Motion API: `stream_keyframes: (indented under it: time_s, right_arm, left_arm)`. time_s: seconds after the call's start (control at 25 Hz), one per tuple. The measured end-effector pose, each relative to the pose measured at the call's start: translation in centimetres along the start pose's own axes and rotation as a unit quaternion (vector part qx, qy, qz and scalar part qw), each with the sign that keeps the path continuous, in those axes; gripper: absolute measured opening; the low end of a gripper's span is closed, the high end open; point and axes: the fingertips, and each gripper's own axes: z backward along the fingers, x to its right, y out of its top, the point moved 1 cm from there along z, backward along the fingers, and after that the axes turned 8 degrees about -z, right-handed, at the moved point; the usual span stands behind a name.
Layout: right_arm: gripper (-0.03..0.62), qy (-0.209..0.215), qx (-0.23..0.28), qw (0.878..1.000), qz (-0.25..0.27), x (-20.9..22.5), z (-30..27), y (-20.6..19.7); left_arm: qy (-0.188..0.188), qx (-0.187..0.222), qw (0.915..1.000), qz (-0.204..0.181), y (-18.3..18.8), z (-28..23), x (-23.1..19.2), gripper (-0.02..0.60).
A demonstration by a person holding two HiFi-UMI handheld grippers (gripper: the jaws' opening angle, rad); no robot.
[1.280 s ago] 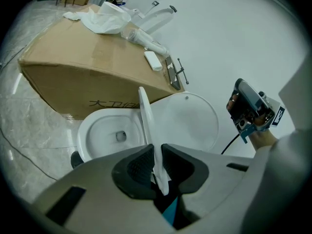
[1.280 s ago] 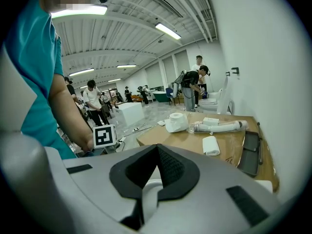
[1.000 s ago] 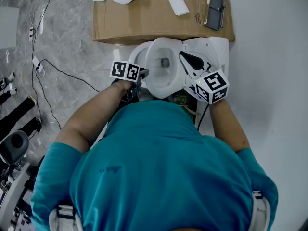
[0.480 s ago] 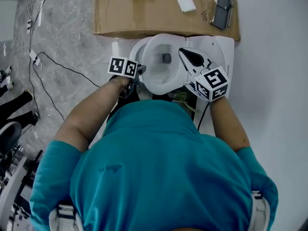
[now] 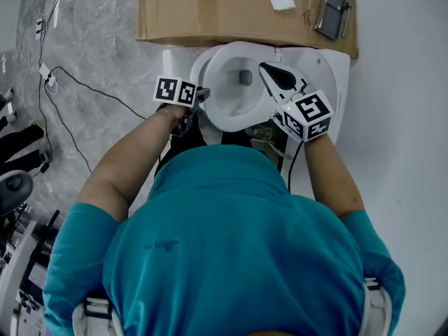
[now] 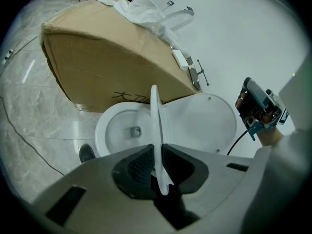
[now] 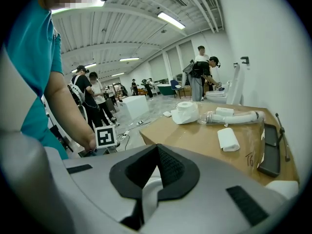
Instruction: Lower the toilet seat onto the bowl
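The person in the teal shirt (image 5: 231, 243) is leaning over the toilet with both forearms stretched forward and angled down. The left forearm (image 5: 133, 163) is coming in from the left of the bowl (image 6: 108, 118). The right forearm (image 5: 329, 170) is running along the toilet's right side.

The left gripper (image 6: 156, 152) is pointing down at the bowl's near edge. Its jaws are standing only a little apart and are pinching the thin rim of the toilet seat (image 6: 154, 116). Seen edge-on from that gripper, the seat is standing roughly upright between the bowl and the open lid (image 6: 204, 123), not yet down on the bowl.

The right gripper (image 7: 157, 150) is hovering over the right side of the toilet. Its jaw tips are meeting, and only a white surface is showing through the gap behind them.

There are two grippers, each carrying one marker cube, left (image 5: 175, 91) and right (image 5: 309, 115). There is one toilet with one seat and one lid. One cardboard box (image 5: 210, 12) is lying just behind it. The box is carrying one toilet paper roll (image 7: 185, 112), one wrapped white tube (image 7: 234, 116), one white packet (image 7: 227, 139) and one dark flat panel (image 7: 270, 150). At least four people (image 7: 201, 72) are standing in the hall beyond.
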Motion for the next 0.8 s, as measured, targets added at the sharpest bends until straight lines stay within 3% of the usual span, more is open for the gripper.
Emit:
stream_keyframes:
  time_s: [0.8]
  right_arm:
    - [-0.011, 0.001, -0.037, 0.999, -0.003, 1.1, -5.3, -4.6]
  left_arm:
    - [0.01, -0.011, 0.9996, 0.024, -1.2, -1.6, -5.4, 0.057]
